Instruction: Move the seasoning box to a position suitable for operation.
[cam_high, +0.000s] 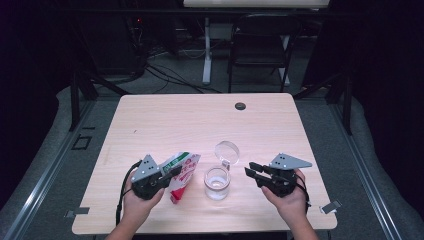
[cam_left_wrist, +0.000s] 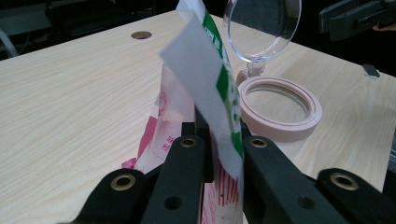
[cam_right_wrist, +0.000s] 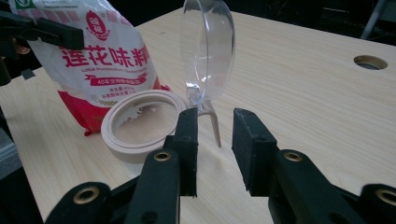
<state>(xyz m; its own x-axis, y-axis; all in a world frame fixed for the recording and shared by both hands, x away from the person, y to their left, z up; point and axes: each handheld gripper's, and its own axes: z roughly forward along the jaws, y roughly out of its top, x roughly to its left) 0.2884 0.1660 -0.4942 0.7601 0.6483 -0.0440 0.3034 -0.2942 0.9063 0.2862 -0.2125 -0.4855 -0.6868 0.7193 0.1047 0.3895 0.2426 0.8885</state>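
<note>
On the wooden tabletop (cam_high: 165, 115), at about seven o'clock from its middle, the left hand-held gripper (cam_high: 167, 174) has its jaws clamped tight on the upper edge of a red-and-white seasoning bag (cam_high: 183, 172) with a green stripe. In the left gripper view the bag's (cam_left_wrist: 205, 84) folded top rises from between the closed jaws, and the bag stands tilted on the tabletop.

Just to the bag's three o'clock sits a clear jar (cam_high: 217, 182) with a pale pink rim (cam_right_wrist: 140, 123). Its round transparent lid (cam_high: 227, 150) stands flipped open on a hinge at the jar's twelve o'clock side.

At the jar's three o'clock, a little apart from it, the right hand-held gripper (cam_high: 248, 169) points toward the jar. Its jaws stand partway open with nothing between them; in the right gripper view the lid's hinge (cam_right_wrist: 210, 119) lies just beyond the gap.
</note>
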